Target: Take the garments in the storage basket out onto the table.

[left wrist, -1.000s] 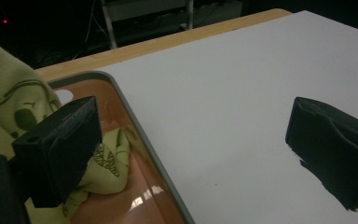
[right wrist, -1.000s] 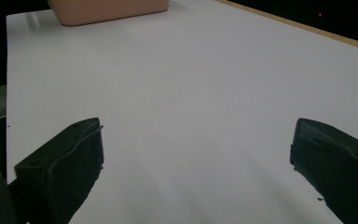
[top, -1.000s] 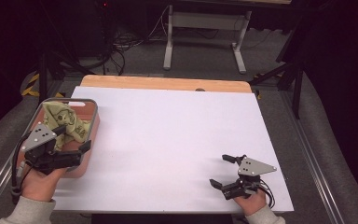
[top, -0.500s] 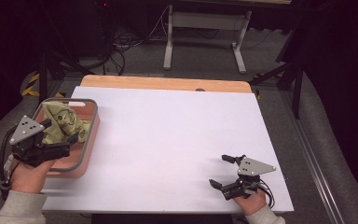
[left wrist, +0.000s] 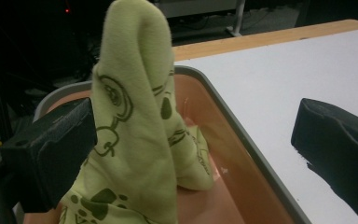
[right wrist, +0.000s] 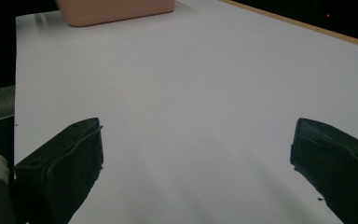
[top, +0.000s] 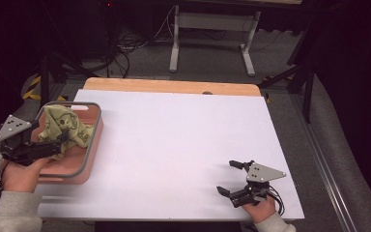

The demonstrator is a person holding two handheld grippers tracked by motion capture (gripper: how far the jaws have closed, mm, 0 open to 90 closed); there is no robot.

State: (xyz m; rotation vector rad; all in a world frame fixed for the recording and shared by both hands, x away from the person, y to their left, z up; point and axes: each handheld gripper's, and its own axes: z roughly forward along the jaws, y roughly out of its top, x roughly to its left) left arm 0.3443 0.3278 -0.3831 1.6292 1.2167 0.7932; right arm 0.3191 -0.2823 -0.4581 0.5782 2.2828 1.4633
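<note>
Since the earlier frames, the left gripper (top: 53, 145) was drawn outward toward the table's left edge, and its jaws were just being opened further, with the green patterned cloth (top: 66, 126) standing between them. In the left gripper view the cloth (left wrist: 137, 121) was seen rising as an upright fold from the pink basin (left wrist: 242, 154), brushing against one black jaw while the other jaw stood well apart over the white table (left wrist: 298, 65); no pinch was made, so the jaws were spread. The lower part of the cloth was cut off by the bottom edge of that view. In the high view the basin (top: 89, 159) was seen at the table's left side, its near-left corner hidden by the left hand (top: 20, 173) and gripper. The right gripper (top: 235, 179) was kept unmoved near the table's front right corner, jaws spread and nothing between them. In the right gripper view the basin (right wrist: 116, 9) was cut off by the top edge.
</note>
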